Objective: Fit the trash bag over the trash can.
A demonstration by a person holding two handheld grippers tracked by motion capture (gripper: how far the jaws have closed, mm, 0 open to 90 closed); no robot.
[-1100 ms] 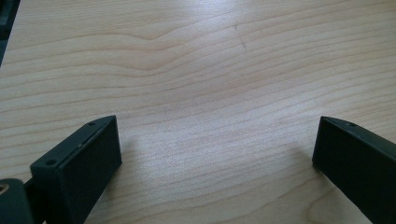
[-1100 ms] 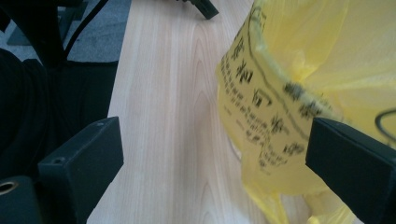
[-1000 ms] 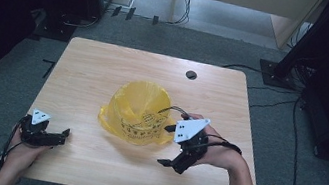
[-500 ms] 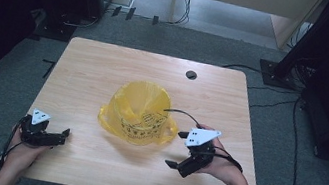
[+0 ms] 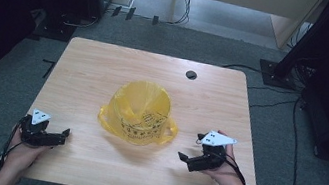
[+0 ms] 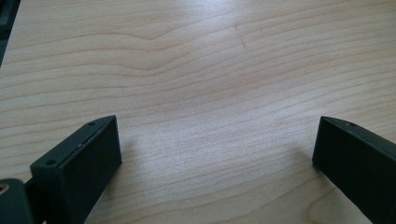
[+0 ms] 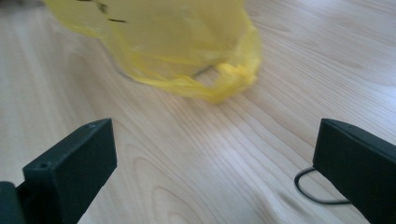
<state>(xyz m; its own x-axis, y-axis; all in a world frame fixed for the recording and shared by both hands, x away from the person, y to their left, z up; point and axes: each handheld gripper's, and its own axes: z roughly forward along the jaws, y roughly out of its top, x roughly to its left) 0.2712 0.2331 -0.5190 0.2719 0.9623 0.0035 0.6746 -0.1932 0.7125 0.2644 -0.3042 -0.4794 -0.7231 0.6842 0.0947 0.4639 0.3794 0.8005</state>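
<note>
Black jaws in the foreground, spread wide on both sides, and nothing between either pair. The left gripper (image 5: pixel 60 134) sits low at the near left corner of the table (image 5: pixel 105 70), well apart from the yellow bag (image 5: pixel 141 111), and its own view has bare wood grain (image 6: pixel 205 93) running between the two pads. The right gripper (image 5: pixel 183 157) is the closer one, near the bag's right side but clear of it, not touching, with its cable curling on the wood just beside it.

From the right gripper view, the bag (image 7: pixel 187 42) stands ahead, with a knotted handle loop (image 7: pixel 233 74) drooping onto the table toward the jaws. That loop looks like the natural thing to go for.

Now the bag itself, in the middle of the table: thin yellow plastic with black print on the side, standing up with its mouth open and round, seemingly draped over a bin or bucket underneath, though I cannot tell what holds it up. Handles flop out left and right at its base.

Beyond the bag, a small dark hole (image 5: pixel 191 74) at the far edge of the table, then grey floor and cables.

My read on progress: the bag seems opened and seated, both hands are free, so either the fitting is finished or the handles are yet to be gathered.
</note>
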